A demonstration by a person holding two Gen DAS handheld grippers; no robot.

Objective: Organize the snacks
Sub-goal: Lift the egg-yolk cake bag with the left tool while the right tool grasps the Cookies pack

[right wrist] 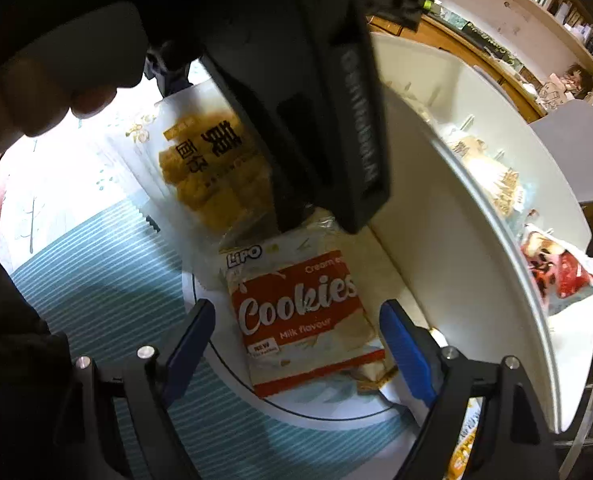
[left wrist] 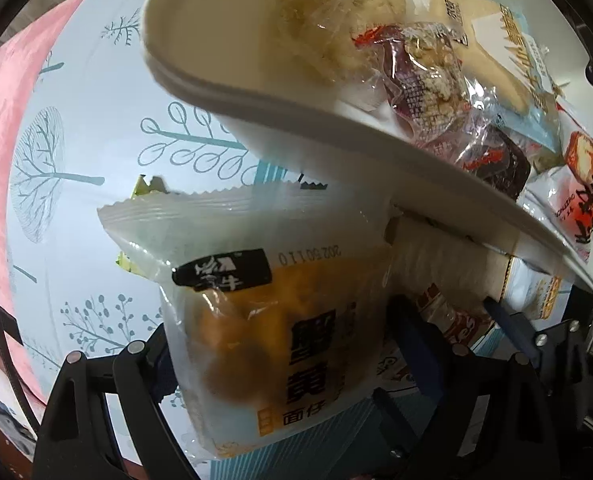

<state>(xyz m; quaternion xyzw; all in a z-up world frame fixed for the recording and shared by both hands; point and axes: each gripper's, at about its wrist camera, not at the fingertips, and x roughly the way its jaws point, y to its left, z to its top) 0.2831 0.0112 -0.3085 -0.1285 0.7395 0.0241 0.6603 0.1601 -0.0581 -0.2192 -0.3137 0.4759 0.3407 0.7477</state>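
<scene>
White plastic fills the upper part of both views: a tiered snack stand (left wrist: 256, 92) whose upper tray already carries wrapped snacks, among them a nut bar in a dark red wrapper (left wrist: 424, 88) and a pale biscuit pack (left wrist: 492, 52). Its lower tray (right wrist: 336, 412) holds a red and white Cookies packet (right wrist: 296, 316), lying flat with its label up.

Beside that, an orange crab-roe snack bag (left wrist: 264, 320) lies partly on the patterned cloth of the tabletop (left wrist: 96, 92) and reaches in under the upper tray. The left tongs (left wrist: 280, 344) point steeply down at it with jaws spread wide on either side; the bag sits between them, but the pads do not appear to press on it. The right tongs (right wrist: 296, 344) are likewise wide open, blue pads (right wrist: 404, 348) flanking the Cookies packet without touching it. A hand (right wrist: 48, 92) shows at the top left of the right view, gripping the dark body of the other tool.

My reading is that sorting is well along and the step in hand is either settling these two packs on the lower tier or reaching for a fresh hold. A next grab would call for lowering onto the bag's middle and closing gently, since the film is slippery and the contents brittle; the low overhang of the upper tray leaves little room to lift.
</scene>
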